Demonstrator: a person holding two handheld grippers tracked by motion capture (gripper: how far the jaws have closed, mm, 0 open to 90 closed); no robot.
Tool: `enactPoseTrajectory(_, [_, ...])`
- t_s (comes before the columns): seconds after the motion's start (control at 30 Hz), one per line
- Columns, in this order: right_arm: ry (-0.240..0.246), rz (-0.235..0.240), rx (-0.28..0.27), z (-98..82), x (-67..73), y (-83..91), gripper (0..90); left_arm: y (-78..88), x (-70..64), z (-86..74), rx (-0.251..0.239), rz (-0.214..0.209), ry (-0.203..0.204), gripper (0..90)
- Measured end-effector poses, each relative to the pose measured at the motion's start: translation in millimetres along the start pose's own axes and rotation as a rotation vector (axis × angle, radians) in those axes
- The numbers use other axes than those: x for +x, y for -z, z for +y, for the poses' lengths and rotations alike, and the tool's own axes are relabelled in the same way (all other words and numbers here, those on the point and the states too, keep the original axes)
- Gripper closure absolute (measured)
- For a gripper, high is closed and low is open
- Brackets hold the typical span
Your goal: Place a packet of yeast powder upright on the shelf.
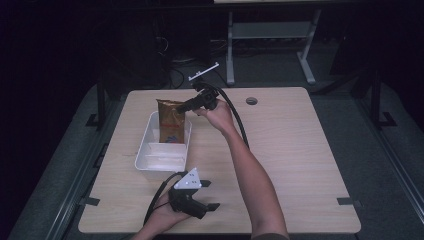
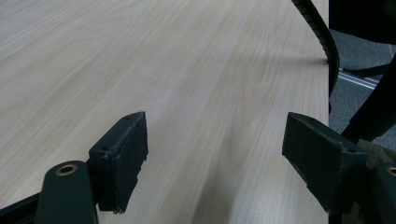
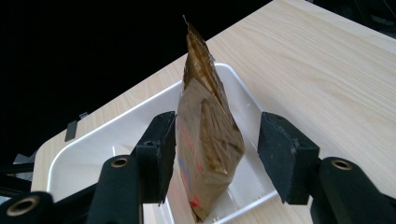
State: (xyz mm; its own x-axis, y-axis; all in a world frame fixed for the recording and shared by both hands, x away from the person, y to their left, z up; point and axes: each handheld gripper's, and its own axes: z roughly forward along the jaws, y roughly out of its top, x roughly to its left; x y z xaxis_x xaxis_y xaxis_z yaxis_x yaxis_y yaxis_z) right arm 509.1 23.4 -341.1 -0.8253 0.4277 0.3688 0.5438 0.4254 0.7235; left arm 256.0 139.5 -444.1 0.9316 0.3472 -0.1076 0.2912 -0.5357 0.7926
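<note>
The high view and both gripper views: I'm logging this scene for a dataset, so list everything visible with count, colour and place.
Table: one, light wood, centre of the high view.
Tray: one, white, left half of the table.
Pouch: one, gold-brown, upright in the tray's far end, between the right gripper's jaws.
Grommet: one, grey, far edge of the table.
Frame: one, grey metal, floor beyond the table.
Left gripper: black, jaws open above bare table near the front edge.
Right gripper: black, jaws open around the pouch, one touching it.
</note>
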Motion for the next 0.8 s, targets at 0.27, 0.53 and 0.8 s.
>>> enactPoseTrajectory(0.27, [-0.015, -0.005, -0.017, -10.6, -4.7, 16.6, 43.1, 0.6, 0.7, 0.2, -0.003, 0.004, 0.003, 20.9])
enactPoseTrajectory(0.53, [-0.029, -0.003, -0.028, -19.1, -8.4, 31.5, 41.5, 0.1, 0.1, 0.5, -0.002, 0.004, 0.000, 20.4])
enactPoseTrajectory(0.8, [-0.038, 0.000, -0.040, -30.1, -8.9, 47.3, 40.1, 0.2, 0.3, 0.8, -0.003, 0.007, 0.004, 19.2])
